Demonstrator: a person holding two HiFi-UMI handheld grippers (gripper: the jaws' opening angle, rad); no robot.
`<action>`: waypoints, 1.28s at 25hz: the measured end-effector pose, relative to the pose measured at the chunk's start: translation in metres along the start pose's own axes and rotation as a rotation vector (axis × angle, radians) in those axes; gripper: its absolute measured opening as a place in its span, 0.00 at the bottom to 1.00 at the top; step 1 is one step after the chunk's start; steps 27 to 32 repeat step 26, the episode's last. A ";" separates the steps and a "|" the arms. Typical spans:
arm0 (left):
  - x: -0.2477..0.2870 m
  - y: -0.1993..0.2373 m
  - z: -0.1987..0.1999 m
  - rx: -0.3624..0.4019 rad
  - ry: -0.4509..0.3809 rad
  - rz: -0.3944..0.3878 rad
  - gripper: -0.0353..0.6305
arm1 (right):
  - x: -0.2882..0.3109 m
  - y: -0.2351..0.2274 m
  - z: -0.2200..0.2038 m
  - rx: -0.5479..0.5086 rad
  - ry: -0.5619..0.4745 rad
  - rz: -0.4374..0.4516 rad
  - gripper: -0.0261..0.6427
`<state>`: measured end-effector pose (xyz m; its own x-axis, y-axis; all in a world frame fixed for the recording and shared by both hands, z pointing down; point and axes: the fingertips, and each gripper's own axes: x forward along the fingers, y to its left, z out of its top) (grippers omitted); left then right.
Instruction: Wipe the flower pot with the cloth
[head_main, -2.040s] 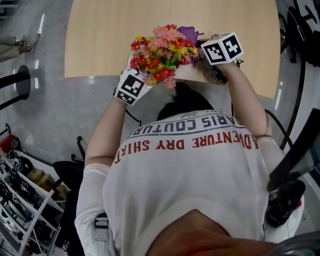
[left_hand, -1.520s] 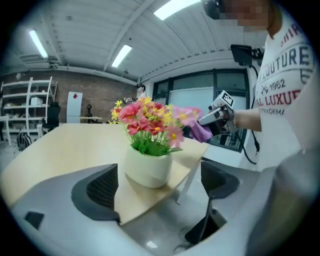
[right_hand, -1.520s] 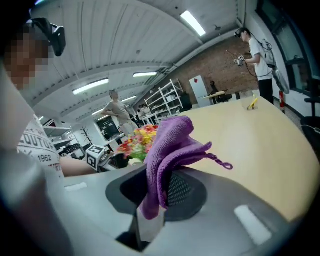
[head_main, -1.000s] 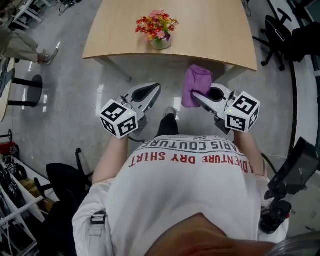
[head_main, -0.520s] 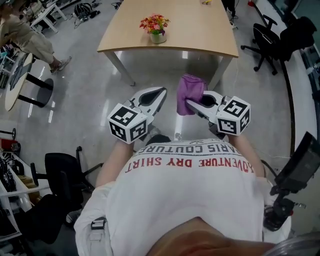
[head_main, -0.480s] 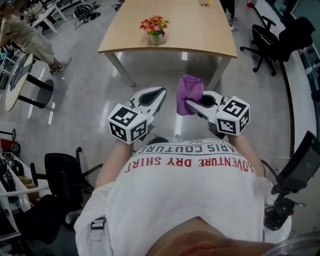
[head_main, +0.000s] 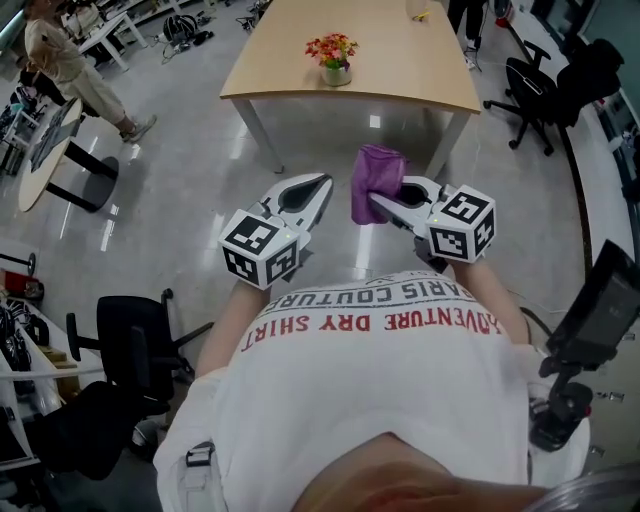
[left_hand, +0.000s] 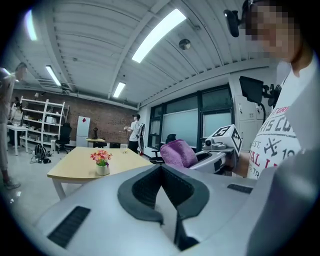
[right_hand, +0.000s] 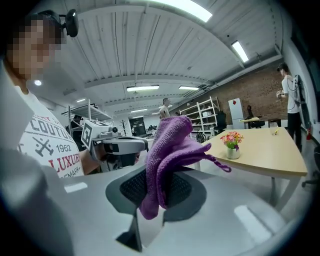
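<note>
The right gripper (head_main: 378, 203) is closed on the cloth (head_main: 374, 180), which is pinched by one fold only, with the rest left standing loose above the jaws. The left gripper (head_main: 318, 186) is shut, and nothing is held in it. The pot (head_main: 337, 74) is seen well apart from both, upright by the near edge of the table (head_main: 410, 60), with flowers (head_main: 334, 47) on top.

A slip of the cloth is judged possible, since so little of it is gripped. The pot is judged light and top-heavy: if it is pushed by the cloth without being steadied by the left gripper, it could be tipped or slid off that near edge.

Open floor (head_main: 330, 140) is left between grippers and table, so a straight approach is unobstructed. A table leg (head_main: 262, 135) is set left of that path, office chairs (head_main: 535, 80) are parked to the right, and another chair (head_main: 135, 340) is found close on the left
</note>
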<state>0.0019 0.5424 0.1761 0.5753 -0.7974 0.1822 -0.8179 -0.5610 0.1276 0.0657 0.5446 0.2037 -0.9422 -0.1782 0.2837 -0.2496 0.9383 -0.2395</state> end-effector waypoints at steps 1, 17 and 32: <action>-0.017 0.002 -0.002 0.001 -0.003 0.004 0.06 | 0.009 0.014 0.000 -0.002 -0.001 -0.003 0.12; -0.095 0.013 -0.022 -0.015 0.010 -0.077 0.06 | 0.039 0.100 -0.017 0.043 -0.026 -0.106 0.12; -0.126 0.023 -0.035 -0.039 0.009 -0.088 0.06 | 0.059 0.128 -0.027 0.050 -0.020 -0.116 0.12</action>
